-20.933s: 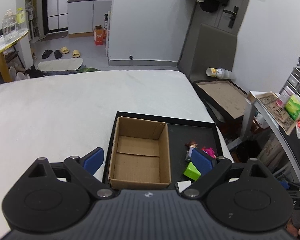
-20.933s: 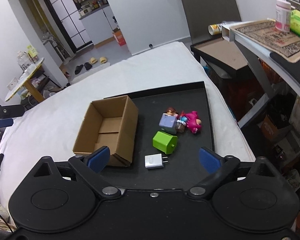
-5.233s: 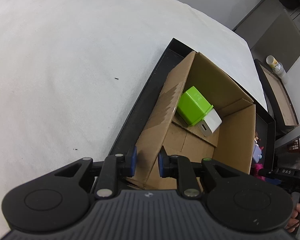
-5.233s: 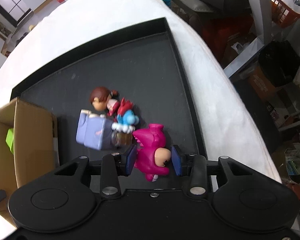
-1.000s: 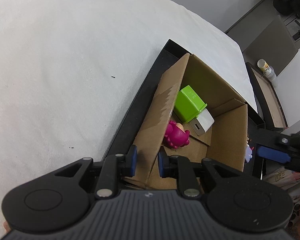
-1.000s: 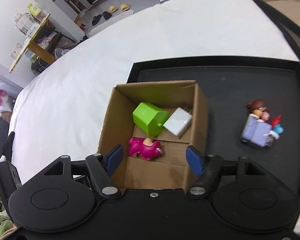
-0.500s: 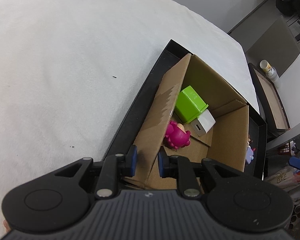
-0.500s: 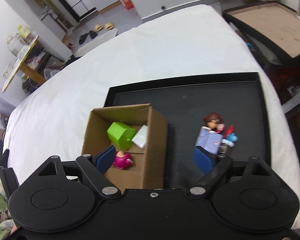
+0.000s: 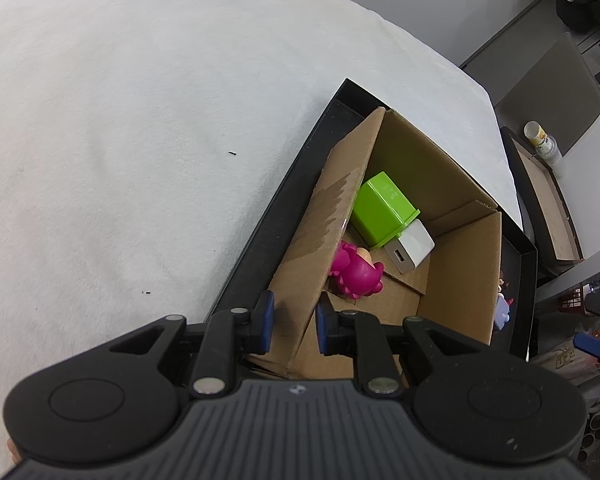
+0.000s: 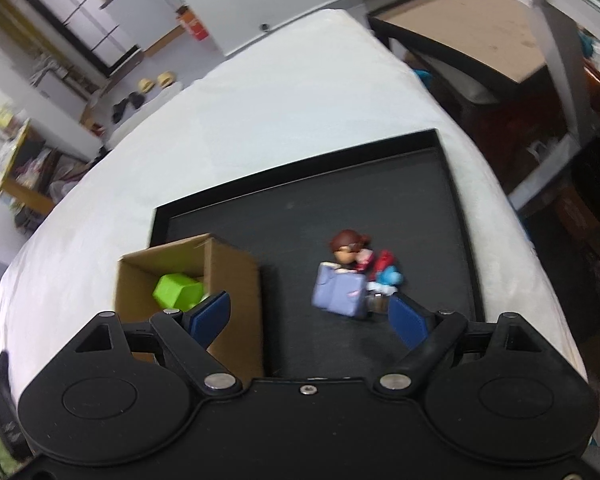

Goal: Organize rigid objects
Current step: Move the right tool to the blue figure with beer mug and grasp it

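A cardboard box (image 9: 456, 264) stands in a black tray (image 9: 272, 216) on a white bed. Inside it lie a green cube (image 9: 382, 210), a white charger (image 9: 410, 246) and a pink figure (image 9: 356, 272). My left gripper (image 9: 294, 322) is shut on the box's near left wall. In the right wrist view the box (image 10: 236, 280) sits at the tray's (image 10: 380, 204) left, with the green cube (image 10: 176, 290) showing inside. My right gripper (image 10: 310, 320) hangs open and holds nothing, above the tray floor just in front of a purple-and-brown figure cluster (image 10: 350, 278).
A low dark table with a board top (image 10: 472, 28) and a grey shelf leg (image 10: 556, 48) stand beyond the bed's right edge. White bedcover (image 9: 120, 140) spreads to the left of the tray. Shoes and furniture stand on the far floor.
My right gripper has swung from over the box to the right, toward the figure cluster, and its jaws widened. The left gripper and the box stayed put.
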`<state>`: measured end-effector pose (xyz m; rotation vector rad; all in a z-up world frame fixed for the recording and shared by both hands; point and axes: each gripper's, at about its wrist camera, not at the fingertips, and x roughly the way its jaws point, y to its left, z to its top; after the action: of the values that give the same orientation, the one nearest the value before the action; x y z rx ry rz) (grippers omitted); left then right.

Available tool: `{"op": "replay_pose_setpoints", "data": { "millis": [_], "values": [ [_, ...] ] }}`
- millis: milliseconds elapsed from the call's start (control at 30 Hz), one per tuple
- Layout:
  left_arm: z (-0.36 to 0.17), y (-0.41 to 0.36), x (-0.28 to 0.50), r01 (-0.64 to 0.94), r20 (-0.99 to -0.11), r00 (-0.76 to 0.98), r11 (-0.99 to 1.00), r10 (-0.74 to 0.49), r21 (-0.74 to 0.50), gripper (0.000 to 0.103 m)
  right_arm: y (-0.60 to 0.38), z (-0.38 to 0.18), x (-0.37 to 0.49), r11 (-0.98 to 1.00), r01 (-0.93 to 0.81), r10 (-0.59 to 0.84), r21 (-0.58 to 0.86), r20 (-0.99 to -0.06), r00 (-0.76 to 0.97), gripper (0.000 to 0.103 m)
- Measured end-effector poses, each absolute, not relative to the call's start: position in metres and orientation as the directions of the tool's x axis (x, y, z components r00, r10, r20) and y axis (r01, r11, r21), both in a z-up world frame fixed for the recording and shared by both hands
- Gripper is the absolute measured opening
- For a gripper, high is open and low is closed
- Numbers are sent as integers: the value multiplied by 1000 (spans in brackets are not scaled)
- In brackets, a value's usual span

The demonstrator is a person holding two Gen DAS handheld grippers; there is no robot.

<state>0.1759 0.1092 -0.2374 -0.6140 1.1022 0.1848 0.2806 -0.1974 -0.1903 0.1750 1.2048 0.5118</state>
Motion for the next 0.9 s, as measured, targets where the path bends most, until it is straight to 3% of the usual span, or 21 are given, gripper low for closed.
{"op": "replay_pose_setpoints", "data": {
  "millis": [33,200,367,900],
  "values": [
    [-237,109,176,-435,-876,455,820,-157,-373,19,-199,-194,283,880,-275,458,388,-848,266,84],
    [-238,110,177,-439,-878,453,818,-156,-372,19,-207,-213,293,895,-232,434,380,-863,258,57],
    [-238,111,177,-439,-878,453,819,-155,-370,19,-211,-237,302,917,-180,393,357,-886,245,44],
    [-239,113,179,-441,-878,453,816,-156,-373,19,-203,-282,313,941,-154,329,302,-922,205,37]
  ]
}}
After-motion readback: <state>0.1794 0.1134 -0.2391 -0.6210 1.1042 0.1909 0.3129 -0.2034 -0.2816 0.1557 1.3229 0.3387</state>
